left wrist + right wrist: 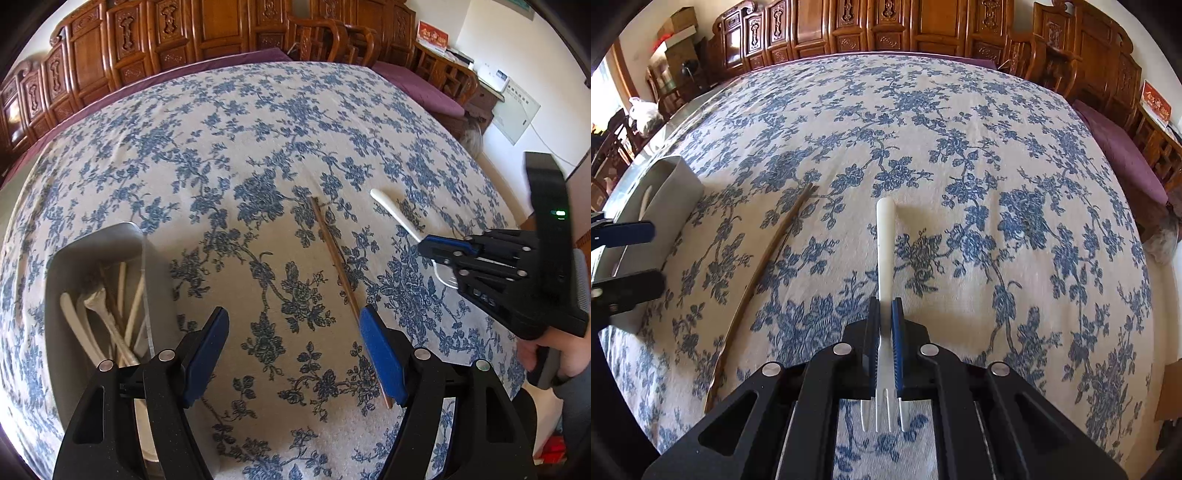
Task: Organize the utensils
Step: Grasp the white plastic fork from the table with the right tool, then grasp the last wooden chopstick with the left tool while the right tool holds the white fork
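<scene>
left wrist view: left gripper [295,354] hangs over the table [258,129] near its near edge, jaws wide apart, nothing between them. grey bin [96,258] at the left edge holds several white utensils [103,317] in a loose heap. chopsticks [340,269] lie on the cloth just beside the right finger [380,358], their near end passing behind it. right gripper [432,251] at the right side is clamped on the white fork [391,210], handle pointing away.

judgement: the step is carrying the fork to the bin. keep the clamp firm, travel above the chopsticks rather than across them, and tip the handle down into the bin's open top before letting go. left gripper could take the chopsticks once the path is free.

right wrist view: right gripper [885,310] pinches the fork [885,236] near its neck, tines back toward the camera, handle forward. chopsticks [768,254] lie to the left; bin [676,184] at the far left edge, partly behind the left gripper [624,258].

hard to tell: whether the fork is off the cloth or resting on it; the count of chopsticks; the bin's depth and its contents from this side.
</scene>
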`<state>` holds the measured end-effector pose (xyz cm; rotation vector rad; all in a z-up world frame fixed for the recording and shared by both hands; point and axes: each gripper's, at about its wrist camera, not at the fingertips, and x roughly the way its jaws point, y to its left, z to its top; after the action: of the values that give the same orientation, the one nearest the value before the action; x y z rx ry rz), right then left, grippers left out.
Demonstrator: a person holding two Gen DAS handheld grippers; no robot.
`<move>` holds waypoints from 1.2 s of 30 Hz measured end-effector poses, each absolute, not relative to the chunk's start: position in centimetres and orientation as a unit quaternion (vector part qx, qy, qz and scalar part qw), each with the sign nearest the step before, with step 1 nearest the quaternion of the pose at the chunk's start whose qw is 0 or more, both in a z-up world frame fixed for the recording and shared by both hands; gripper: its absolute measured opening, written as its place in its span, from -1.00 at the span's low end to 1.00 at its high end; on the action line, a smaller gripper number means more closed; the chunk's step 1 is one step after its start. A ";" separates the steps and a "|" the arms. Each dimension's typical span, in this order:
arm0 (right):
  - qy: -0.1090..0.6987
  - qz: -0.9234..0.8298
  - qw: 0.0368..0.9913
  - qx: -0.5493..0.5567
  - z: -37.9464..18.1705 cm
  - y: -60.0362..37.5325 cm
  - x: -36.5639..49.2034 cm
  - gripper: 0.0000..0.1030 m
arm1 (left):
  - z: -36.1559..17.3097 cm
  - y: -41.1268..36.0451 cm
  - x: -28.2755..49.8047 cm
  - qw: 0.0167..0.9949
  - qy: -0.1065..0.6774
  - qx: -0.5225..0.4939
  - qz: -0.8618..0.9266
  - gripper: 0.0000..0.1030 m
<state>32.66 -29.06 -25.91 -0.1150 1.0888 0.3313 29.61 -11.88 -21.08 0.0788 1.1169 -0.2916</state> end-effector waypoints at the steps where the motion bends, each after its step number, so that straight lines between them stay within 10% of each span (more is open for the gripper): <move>1: 0.514 0.157 0.842 -0.051 -25.7 -29.2 32.4 -0.85 | -21.4 -12.1 29.7 0.836 0.530 0.040 -0.137 0.36; 15: 0.499 0.152 0.853 -0.017 -24.1 -31.9 30.1 -0.85 | -23.8 -16.3 30.7 0.824 0.542 0.072 -0.147 0.34; 36: 0.502 0.144 0.853 -0.004 -24.4 -32.7 28.4 -0.85 | -25.1 -17.4 30.1 0.816 0.550 0.086 -0.154 -0.86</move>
<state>28.45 -32.72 -24.39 -0.0076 1.0553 0.3041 30.10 -17.44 -25.06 0.1824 1.1727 -0.3275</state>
